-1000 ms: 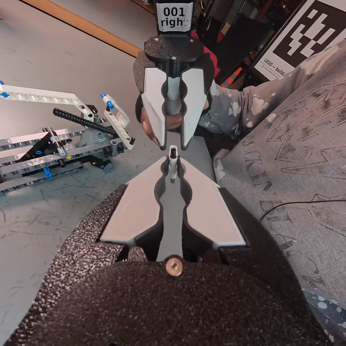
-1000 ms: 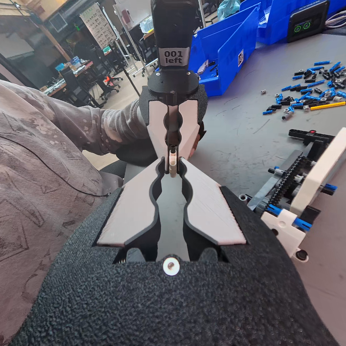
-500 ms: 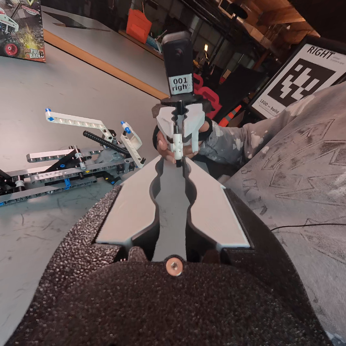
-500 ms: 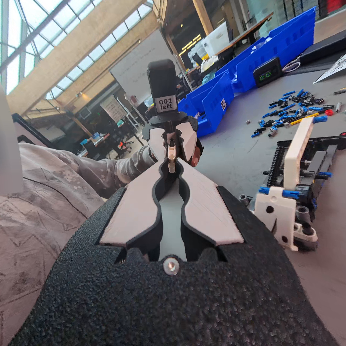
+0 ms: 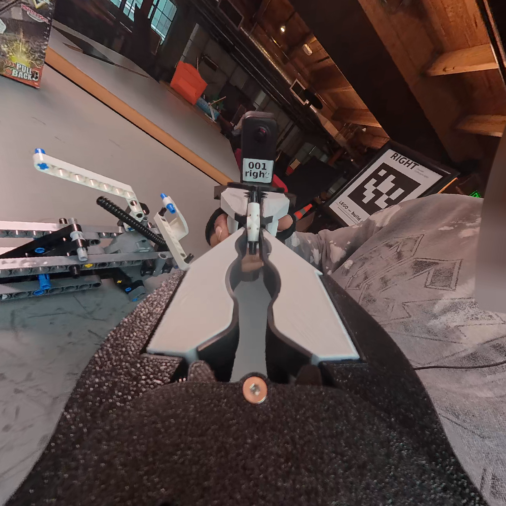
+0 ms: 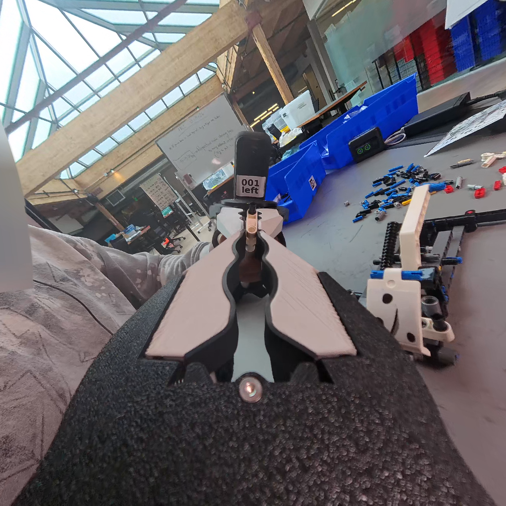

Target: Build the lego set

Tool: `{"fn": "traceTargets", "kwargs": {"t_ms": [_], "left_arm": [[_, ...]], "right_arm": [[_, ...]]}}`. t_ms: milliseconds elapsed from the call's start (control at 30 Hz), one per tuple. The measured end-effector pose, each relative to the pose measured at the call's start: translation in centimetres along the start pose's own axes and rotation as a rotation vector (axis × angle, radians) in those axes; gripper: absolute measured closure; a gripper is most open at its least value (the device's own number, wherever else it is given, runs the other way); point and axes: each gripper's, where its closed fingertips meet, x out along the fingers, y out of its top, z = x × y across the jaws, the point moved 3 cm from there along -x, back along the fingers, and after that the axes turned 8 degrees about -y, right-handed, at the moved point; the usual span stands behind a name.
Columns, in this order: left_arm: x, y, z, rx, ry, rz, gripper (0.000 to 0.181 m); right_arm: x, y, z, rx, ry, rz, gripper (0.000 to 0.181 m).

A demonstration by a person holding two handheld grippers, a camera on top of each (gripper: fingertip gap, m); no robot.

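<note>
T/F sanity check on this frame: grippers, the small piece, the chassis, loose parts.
1. The left gripper and right gripper face each other tip to tip. True.
2. A small white connector piece sits between their nearly closed jaws. True.
3. The Lego chassis is lifted off the table. False: it rests on the table, untouched.
4. The loose pins are all inside the blue bins. False: they lie scattered on the table beside the bins.

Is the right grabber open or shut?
Shut. The right gripper's jaws pinch the near end of the little pale piece, pressing close on both sides of it.
</note>
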Motion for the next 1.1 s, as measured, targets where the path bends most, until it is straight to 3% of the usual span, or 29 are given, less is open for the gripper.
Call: {"fn": "traceTargets", "kwargs": {"t_ms": [133, 267, 400, 567, 1100], "left_arm": [[-0.7, -0.1, -1.9, -0.064, 0.094, -0.010, 0.174], [-0.6, -0.5, -4.2, -0.186, 0.155, -0.035, 0.174], [0.6, -1.0, -5.2, -0.246, 0.156, -0.111, 0.174], [1.3, -1.0, -6.1, -0.289, 0.161, -0.170, 0.174], [1.9, -0.9, -6.4, -0.485, 0.091, -0.171, 0.175]], "right_arm": [[-1.7, 1.7, 1.2, -0.184, -0.090, -0.092, 0.159], [-4.5, 3.5, 5.6, -0.333, -0.232, -0.227, 0.165], [-4.7, 1.8, 8.2, -0.225, -0.132, -0.357, 0.163], [-3.9, 0.8, 8.6, -0.105, 0.002, -0.388, 0.163], [-2.9, 0.4, 8.3, -0.089, 0.147, -0.430, 0.170]]}}
